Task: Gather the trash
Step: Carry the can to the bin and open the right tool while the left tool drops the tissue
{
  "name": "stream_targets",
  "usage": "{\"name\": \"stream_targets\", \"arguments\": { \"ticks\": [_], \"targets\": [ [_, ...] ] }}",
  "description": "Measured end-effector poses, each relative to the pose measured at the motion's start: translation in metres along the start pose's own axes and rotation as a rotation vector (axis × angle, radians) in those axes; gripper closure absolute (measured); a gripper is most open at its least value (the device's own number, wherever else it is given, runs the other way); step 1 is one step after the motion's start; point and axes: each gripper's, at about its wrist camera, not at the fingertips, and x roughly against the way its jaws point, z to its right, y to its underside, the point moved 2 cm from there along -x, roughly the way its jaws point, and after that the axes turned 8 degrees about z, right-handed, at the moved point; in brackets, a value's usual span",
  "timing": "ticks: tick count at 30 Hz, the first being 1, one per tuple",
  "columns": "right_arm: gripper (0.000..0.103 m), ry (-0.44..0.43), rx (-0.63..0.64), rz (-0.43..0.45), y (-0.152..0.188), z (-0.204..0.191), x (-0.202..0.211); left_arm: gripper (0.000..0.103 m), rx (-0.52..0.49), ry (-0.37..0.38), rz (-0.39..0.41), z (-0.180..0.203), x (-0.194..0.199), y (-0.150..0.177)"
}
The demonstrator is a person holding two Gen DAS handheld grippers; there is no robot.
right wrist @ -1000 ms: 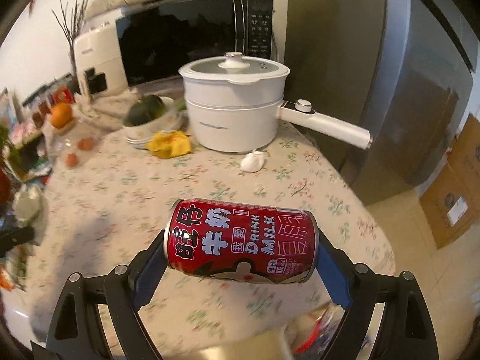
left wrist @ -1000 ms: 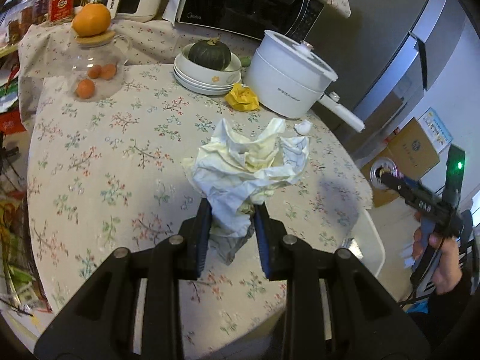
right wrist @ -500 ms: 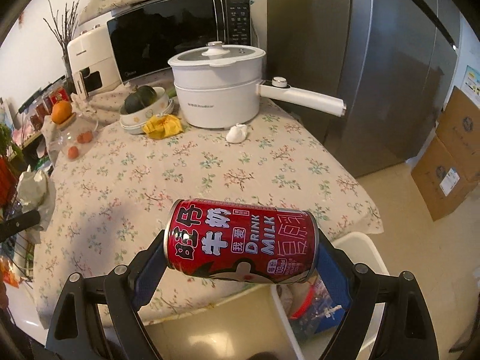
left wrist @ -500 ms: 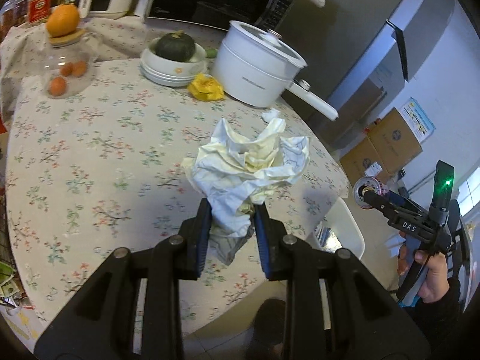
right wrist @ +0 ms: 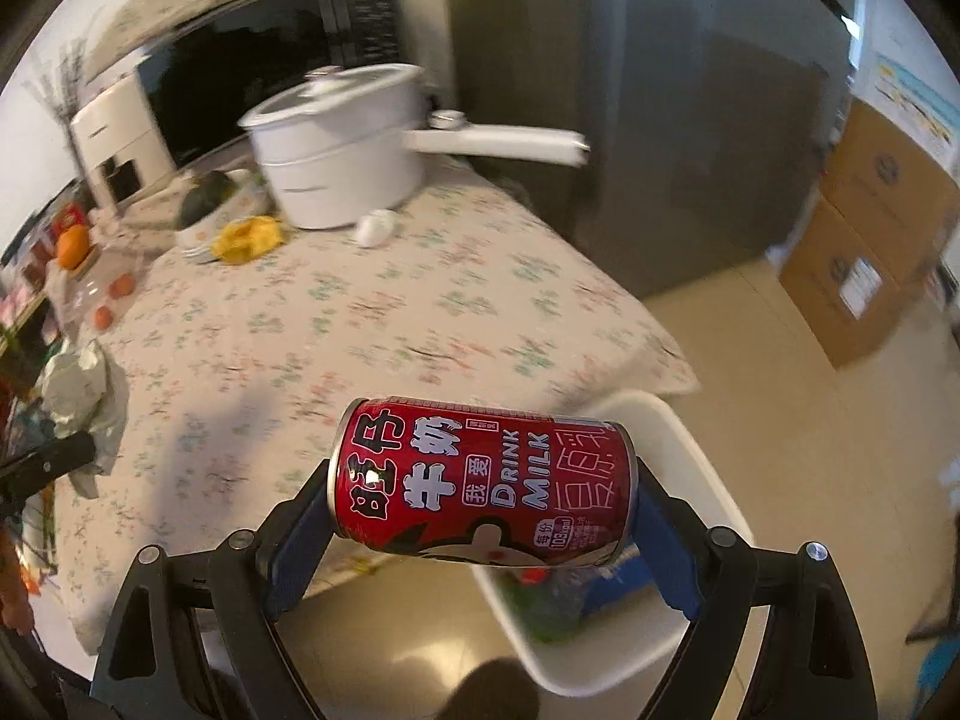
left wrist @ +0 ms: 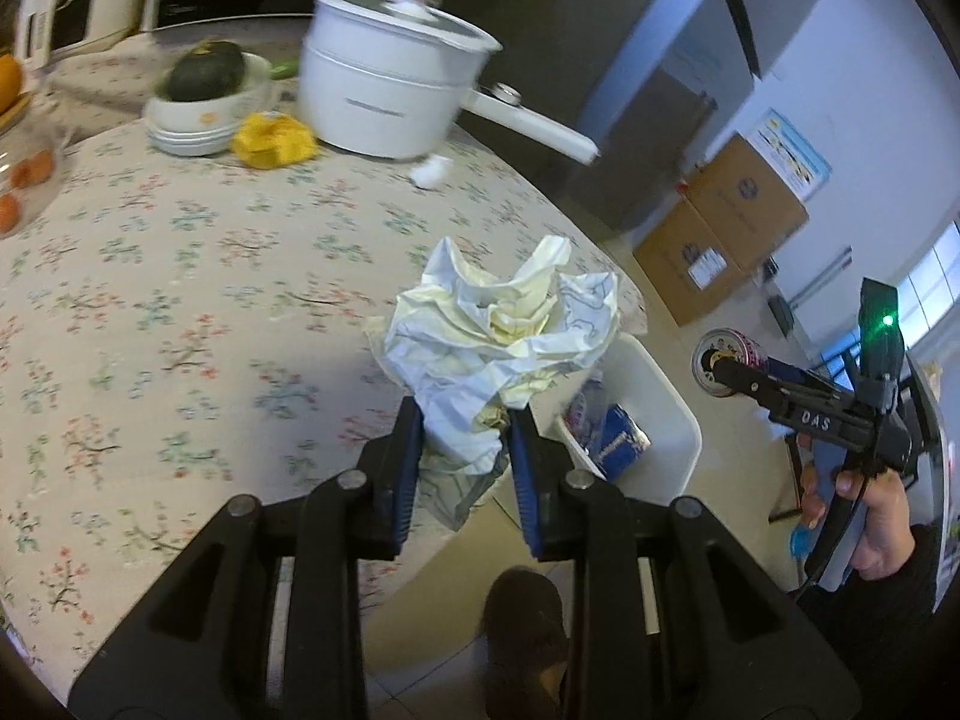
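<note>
Left gripper: your left gripper [left wrist: 461,459] is clamped on the paper wad [left wrist: 498,348], blue pads pressing its lower end from both sides; the wad sits above the table edge, just beside the bin.
Right gripper: your right gripper [right wrist: 483,531] is closed on the can [right wrist: 483,480], gripped end to end and lying sideways, directly over the bin's near rim.
Bin: the white bin [right wrist: 690,438] stands on the floor just off the table's corner; wrappers, blue and green among them, lie inside it [left wrist: 660,402].
Table: the floral-cloth table [left wrist: 180,300] runs away from the bin toward the back wall.
Tissue: a small white ball [left wrist: 433,171] rests on the table beyond the bin, just in front of the pot.
Pot: the white lidded pot [left wrist: 390,90] stands at the table's far side from the bin, handle pointing off the edge.
Yellow scrap: a crumpled yellow piece [left wrist: 273,141] lies beside the pot, further from the bin than the tissue.
Bowl: a dark squash sits in stacked bowls [left wrist: 204,114] just past the yellow scrap.
Boxes: cardboard boxes [right wrist: 870,252] stand on the floor well beyond the bin.
</note>
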Motion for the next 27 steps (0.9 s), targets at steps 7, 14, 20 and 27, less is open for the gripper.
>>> {"name": "stream_targets", "arguments": {
  "ticks": [7, 14, 20, 27],
  "targets": [
    [0.012, 0.079, -0.152, -0.145, 0.026, 0.07, -0.023, 0.073, -0.103, 0.044, -0.052, 0.048, -0.035, 0.01],
    [0.012, 0.095, -0.271, -0.24, 0.051, 0.123, -0.045, 0.073, -0.131, 0.142, -0.106, 0.095, -0.076, 0.018],
    [0.011, 0.085, -0.339, -0.26, 0.059, 0.142, -0.053, 0.073, -0.126, 0.181, -0.168, 0.122, -0.113, 0.032],
    [0.005, 0.064, -0.396, -0.231, 0.058, 0.155, -0.045, 0.072, -0.142, 0.197, -0.202, 0.14, -0.139, 0.04]
  ]
}}
